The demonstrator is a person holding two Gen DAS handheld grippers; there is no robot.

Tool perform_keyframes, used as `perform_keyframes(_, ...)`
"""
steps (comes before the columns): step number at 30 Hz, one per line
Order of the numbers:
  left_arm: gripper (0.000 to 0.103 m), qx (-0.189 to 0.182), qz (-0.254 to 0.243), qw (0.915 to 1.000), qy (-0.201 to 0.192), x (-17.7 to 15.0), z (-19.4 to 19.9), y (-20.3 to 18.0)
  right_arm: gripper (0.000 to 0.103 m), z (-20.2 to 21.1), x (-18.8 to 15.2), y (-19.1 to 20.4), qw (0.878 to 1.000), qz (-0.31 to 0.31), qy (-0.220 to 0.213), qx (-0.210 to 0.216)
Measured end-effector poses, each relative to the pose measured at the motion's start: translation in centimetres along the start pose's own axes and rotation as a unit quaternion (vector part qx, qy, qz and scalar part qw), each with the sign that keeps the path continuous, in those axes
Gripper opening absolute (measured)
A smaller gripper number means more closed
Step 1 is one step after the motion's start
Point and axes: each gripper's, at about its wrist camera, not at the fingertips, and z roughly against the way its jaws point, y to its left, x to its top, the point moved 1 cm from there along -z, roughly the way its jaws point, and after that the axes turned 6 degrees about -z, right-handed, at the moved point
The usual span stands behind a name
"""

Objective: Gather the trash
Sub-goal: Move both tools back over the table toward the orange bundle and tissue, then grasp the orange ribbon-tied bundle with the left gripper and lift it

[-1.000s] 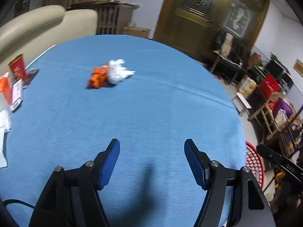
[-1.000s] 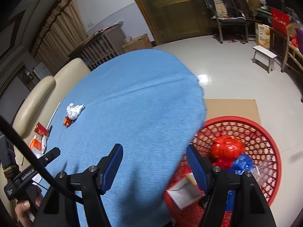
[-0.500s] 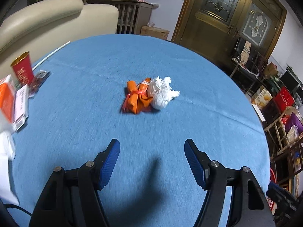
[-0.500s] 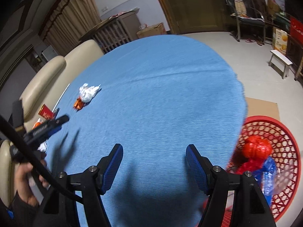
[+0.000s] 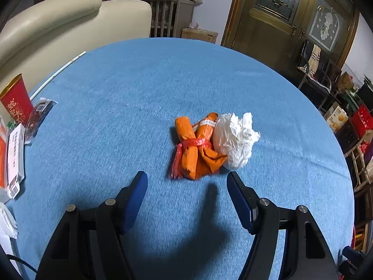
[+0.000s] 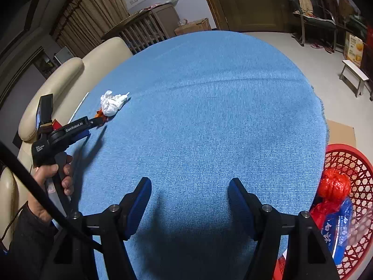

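The left gripper (image 5: pixel 187 180) is hovering low over a blue-clothed round worktop (image 5: pixel 139 88), its jaws standing wide apart and holding nothing. Just ahead of its blue fingertips (image 5: pixel 139 182) an orange wrapper (image 5: pixel 194 149), bound with a red strip, is lying on the cloth, and a crumpled white tissue (image 5: pixel 234 140) is touching the wrapper's right side. Both pieces are sitting near the middle of the worktop, roughly in line with the gap between the jaws.

In the right wrist view, the right gripper (image 6: pixel 190 186) is hanging over the near part of the worktop, its jaws also spread wide and empty. A red basket (image 6: pixel 359 182) is standing on the floor beside the worktop's right edge, with a red bag (image 6: pixel 334 186) and a blue packet (image 6: pixel 339 226) lying inside it.

At the worktop's left edge a red cup (image 5: pixel 16 100) is standing upright beside some boxes (image 5: pixel 15 154) and a thin white straw (image 5: pixel 58 74). A cream sofa (image 5: pixel 58 21) is sitting behind them.
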Motion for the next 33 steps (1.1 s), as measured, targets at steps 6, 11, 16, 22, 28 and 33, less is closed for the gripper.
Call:
perform_keyframes(6,0.06,0.006,0.008,0.9999,-0.005,0.6,-0.7,0.7,0.072,-0.5,0.1,0.5,1.0,0.006,0.005,-0.003)
perform_keyframes(11,0.033,0.008,0.021,0.9997,0.002,0.8,-1.2,1.6,0.072,-0.7,0.2,0.8,1.0,0.009,0.008,-0.006)
perform_keyframes(16,0.027,0.006,0.031,0.9995,-0.002,0.1,-0.6,2.5,0.072,-0.9,0.1,1.1,1.0,0.013,0.01,-0.008)
perform_keyframes(22,0.027,0.009,0.04,0.9989,-0.021,-1.1,1.7,3.3,0.072,-1.3,0.4,1.7,1.0,0.026,0.011,-0.007)
perform_keyframes(28,0.027,0.026,0.054,0.9978,-0.03,-3.3,4.4,4.2,0.072,-2.7,1.1,3.5,0.999,0.046,0.012,0.005)
perform_keyframes(33,0.027,0.03,0.063,0.9971,-0.032,-5.3,6.2,4.5,0.072,-4.5,3.0,7.3,0.997,0.071,0.0,0.026)
